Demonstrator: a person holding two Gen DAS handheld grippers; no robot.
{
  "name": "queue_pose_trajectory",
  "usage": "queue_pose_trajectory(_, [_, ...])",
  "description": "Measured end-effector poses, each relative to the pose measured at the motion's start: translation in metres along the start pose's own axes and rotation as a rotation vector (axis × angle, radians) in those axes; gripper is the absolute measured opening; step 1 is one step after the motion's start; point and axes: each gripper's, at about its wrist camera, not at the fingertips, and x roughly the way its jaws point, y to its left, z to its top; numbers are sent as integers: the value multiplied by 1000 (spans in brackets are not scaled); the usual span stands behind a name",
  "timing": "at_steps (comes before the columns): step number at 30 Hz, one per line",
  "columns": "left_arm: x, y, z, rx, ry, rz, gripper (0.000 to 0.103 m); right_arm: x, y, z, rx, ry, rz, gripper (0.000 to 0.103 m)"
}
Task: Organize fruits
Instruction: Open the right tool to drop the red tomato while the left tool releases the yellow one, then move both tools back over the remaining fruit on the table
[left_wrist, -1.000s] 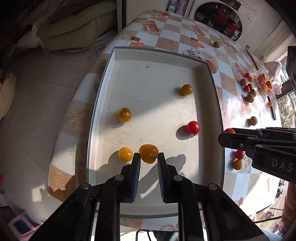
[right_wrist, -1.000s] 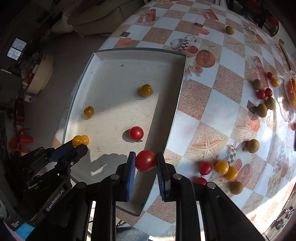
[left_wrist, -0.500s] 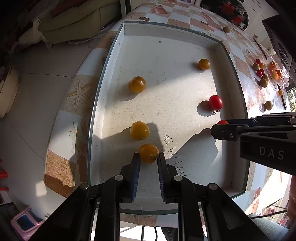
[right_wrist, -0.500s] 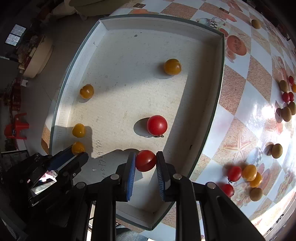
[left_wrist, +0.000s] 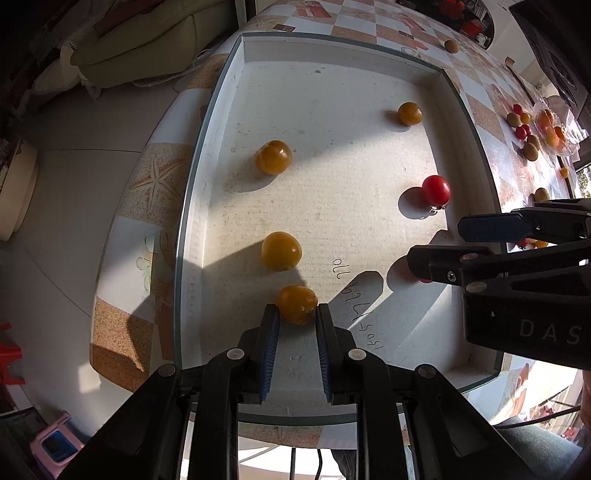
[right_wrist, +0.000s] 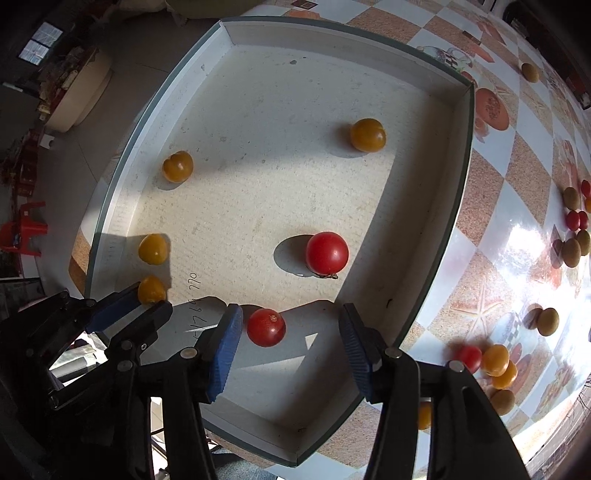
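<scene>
Fruits split by hand: the left gripper (left_wrist: 297, 317) pinches a round yellow-orange tomato (left_wrist: 297, 304) low over the shallow white tray (left_wrist: 332, 70); the right gripper (right_wrist: 291, 325) gapes wide, a small red tomato (right_wrist: 266, 327) loose beside its left pad.

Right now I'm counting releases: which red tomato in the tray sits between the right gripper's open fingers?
The near red tomato, between the right gripper; the other red tomato lies farther in.
</scene>
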Motion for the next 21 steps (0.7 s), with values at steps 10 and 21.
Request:
queue_pose_trajectory(10, [-10,-4,8,44,-37,24,82,-41,-8,-2,-10,-99,1,79])
queue_pose_trajectory(21, [-35,-32,23,144,-77,26,82,-73,-66,-16,150,-157,3,84])
